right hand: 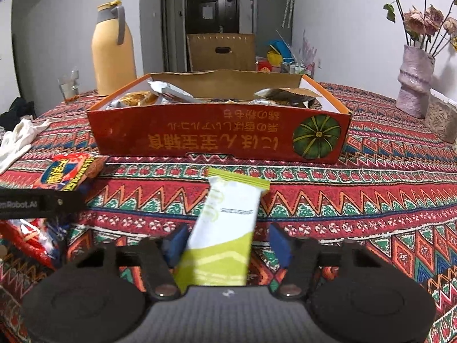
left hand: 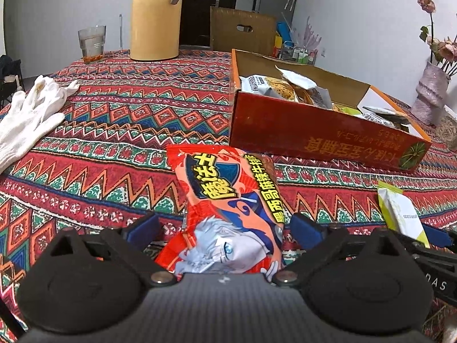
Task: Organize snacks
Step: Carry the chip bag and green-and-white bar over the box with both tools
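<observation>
Between our left gripper's (left hand: 225,227) wide-open jaws lay the red snack packet (left hand: 228,208), untouched. Our right gripper (right hand: 227,243) had the green-and-white packet (right hand: 225,228) between its jaws; we could not tell if it gripped.

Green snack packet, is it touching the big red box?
Apart. The right wrist view shows a strip of patterned tablecloth between the top edge of the green-and-white packet and the front wall of the red box.
</observation>
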Available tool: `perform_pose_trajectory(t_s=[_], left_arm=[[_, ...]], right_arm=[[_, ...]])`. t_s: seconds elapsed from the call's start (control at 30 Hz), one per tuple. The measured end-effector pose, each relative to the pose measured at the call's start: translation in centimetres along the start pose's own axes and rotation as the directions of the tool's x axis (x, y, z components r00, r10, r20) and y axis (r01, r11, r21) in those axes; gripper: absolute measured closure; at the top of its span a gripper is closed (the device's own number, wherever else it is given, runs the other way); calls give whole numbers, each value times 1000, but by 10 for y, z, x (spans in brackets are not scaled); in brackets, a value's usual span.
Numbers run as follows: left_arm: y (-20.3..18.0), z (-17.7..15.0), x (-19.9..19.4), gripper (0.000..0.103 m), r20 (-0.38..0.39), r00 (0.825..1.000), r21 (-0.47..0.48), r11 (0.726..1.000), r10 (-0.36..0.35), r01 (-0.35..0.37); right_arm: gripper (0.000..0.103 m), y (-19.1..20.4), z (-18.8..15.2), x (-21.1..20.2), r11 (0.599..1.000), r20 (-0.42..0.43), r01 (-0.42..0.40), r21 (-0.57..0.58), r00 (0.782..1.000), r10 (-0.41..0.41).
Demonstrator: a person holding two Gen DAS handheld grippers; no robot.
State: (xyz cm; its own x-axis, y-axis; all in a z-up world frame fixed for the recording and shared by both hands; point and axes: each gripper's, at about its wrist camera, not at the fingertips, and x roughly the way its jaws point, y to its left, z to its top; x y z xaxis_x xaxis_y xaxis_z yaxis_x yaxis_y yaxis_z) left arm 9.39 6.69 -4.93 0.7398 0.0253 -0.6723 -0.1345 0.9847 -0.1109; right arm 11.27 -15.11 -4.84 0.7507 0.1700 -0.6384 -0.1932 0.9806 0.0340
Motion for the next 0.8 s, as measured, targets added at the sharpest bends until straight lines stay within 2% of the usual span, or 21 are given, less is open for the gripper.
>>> perform_pose_trajectory(t_s=[0.03, 0.07, 0.1, 0.17, 0.37, 0.47, 0.8], left_arm=[[0, 0, 0, 4, 0, 1000, 2, 1000, -1, 1], [0, 0, 0, 8, -1, 1000, 4, 1000, -2, 2], [-1, -1, -1, 11, -1, 1000, 8, 1000, -2, 2], [-3, -1, -2, 26, 5, 1000, 18, 1000, 2, -2], [-6, -3, -9, 43, 33, 999, 27, 1000, 5, -6], [-9, -2, -13, 47, 39, 999, 30, 1000, 2, -3], [-21, 3, -30, 48, 74, 997, 42, 999, -18, 15]], right_arm=[[63, 0, -1, -1, 1000, 2, -6, -2, 1000, 6], [65, 0, -1, -2, 1000, 3, -9, -3, 1000, 9], [65, 0, -1, -3, 1000, 4, -11, -2, 1000, 11], [66, -3, -2, -4, 1000, 8, -12, 2, 1000, 12], [66, -8, -4, -8, 1000, 21, -16, 12, 1000, 16], [66, -11, -4, -10, 1000, 31, -17, 16, 999, 16], [66, -24, 0, -24, 999, 87, -17, 33, 996, 14]])
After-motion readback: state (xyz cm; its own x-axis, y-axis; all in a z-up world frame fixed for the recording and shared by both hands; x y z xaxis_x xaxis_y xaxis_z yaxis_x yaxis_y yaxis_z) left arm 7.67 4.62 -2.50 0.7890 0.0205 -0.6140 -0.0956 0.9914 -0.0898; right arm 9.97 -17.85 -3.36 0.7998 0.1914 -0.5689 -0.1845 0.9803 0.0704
